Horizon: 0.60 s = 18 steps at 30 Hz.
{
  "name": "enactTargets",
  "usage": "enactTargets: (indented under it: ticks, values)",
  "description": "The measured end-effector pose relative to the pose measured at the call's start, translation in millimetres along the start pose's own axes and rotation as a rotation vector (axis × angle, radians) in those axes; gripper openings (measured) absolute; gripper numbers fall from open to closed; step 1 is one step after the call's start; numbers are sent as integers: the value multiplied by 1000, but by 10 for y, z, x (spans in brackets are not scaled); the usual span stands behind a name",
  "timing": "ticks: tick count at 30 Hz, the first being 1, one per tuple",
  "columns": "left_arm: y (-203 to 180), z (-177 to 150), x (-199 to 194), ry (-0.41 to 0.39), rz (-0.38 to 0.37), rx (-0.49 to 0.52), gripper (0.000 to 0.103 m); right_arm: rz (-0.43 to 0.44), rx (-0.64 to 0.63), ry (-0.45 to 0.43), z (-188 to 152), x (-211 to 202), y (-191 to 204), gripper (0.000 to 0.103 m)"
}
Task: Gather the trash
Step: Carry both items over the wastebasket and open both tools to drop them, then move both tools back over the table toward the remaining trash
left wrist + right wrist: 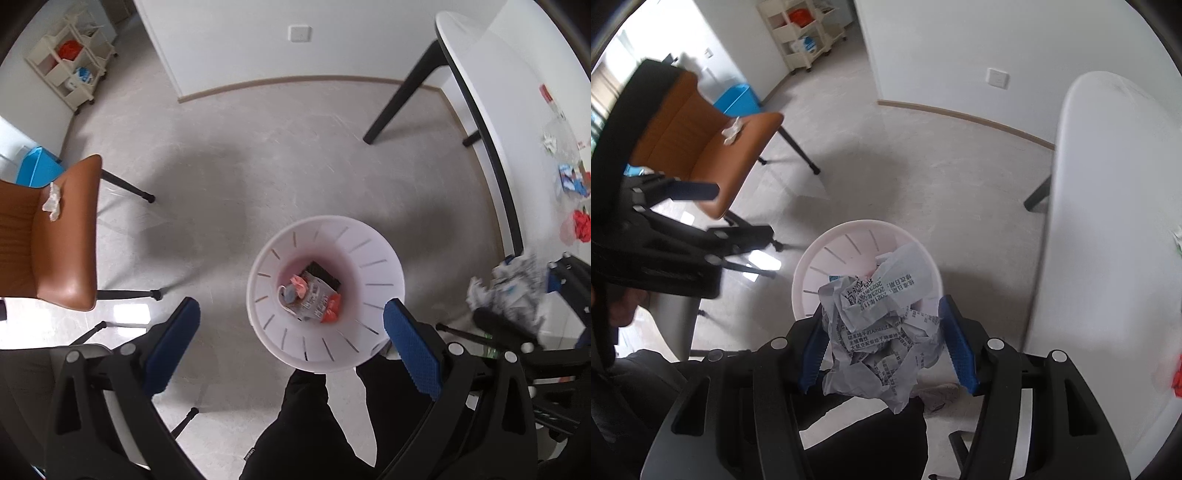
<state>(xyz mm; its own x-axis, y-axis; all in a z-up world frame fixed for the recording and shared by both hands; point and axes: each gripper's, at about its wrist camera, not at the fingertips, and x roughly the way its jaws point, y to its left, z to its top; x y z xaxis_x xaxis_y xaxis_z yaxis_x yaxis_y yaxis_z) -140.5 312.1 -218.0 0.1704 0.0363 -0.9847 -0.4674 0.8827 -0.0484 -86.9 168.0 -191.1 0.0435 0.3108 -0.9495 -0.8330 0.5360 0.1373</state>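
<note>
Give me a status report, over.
Right gripper shut on paper wad over bin. Left gripper open, empty. Nothing in the way.

Bin mouth: the white slotted bin [325, 295] stands wide open from above — scraps lie only at its bottom.
Left flank: brown chair [62, 236] and its black legs near the bin.
Right flank: white table [1108, 221] edge close beside it.
Beyond: bare floor [258, 147] reaches the wall.

left gripper [291, 345]: black plastic linkage arms, silver round screws, blue ribbed finger pads [412, 349] | right gripper [886, 341]: same build | person's black trousers [306, 424]
</note>
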Motion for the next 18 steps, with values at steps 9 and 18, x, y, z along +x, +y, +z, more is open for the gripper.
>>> enactTargets:
  ticks: [9, 18]
  values:
    - [277, -49, -95, -19, 37, -53, 95, 24, -43, 8, 63, 131, 220, 96]
    - [283, -94, -150, -29, 41, -46, 95, 2, 32, -13, -7, -11, 180, 99]
